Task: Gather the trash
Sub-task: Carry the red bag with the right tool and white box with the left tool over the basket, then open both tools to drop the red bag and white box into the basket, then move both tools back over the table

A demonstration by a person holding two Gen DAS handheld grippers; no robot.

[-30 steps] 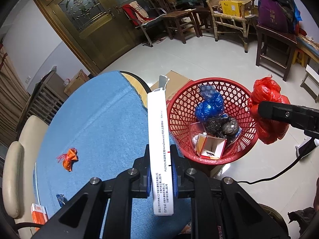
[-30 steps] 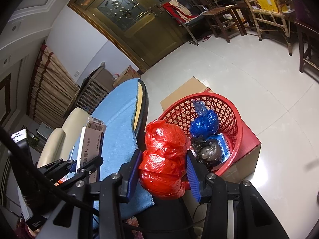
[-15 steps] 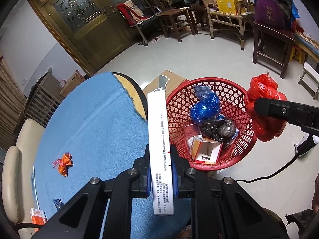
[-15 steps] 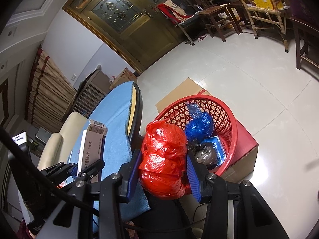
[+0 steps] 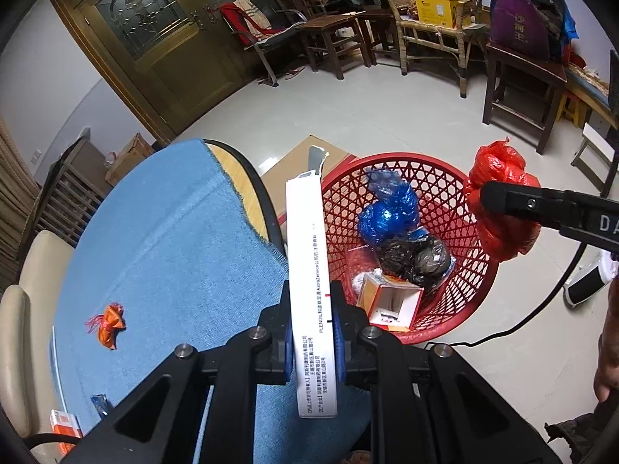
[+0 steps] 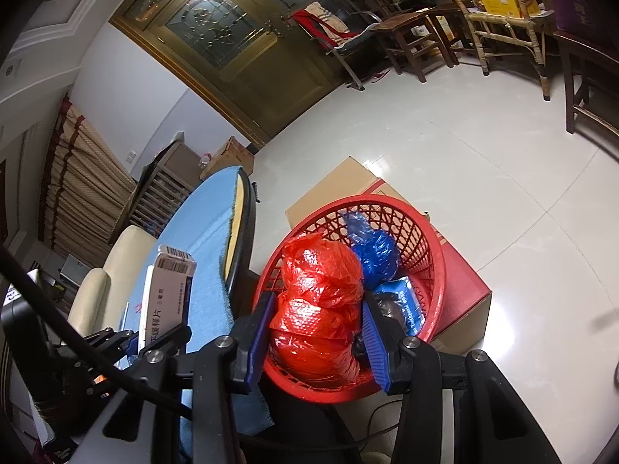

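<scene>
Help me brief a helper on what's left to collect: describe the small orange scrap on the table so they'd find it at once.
Start at the round table under the blue cloth, left of the red basket. The crumpled orange wrapper lies alone in the open cloth toward the cream chair. Unlike the flat orange box at the near edge, it is scrunched, with frayed red ends.

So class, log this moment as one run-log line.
left gripper: shut on white box | right gripper: shut on red bag | red basket: part-filled
</scene>
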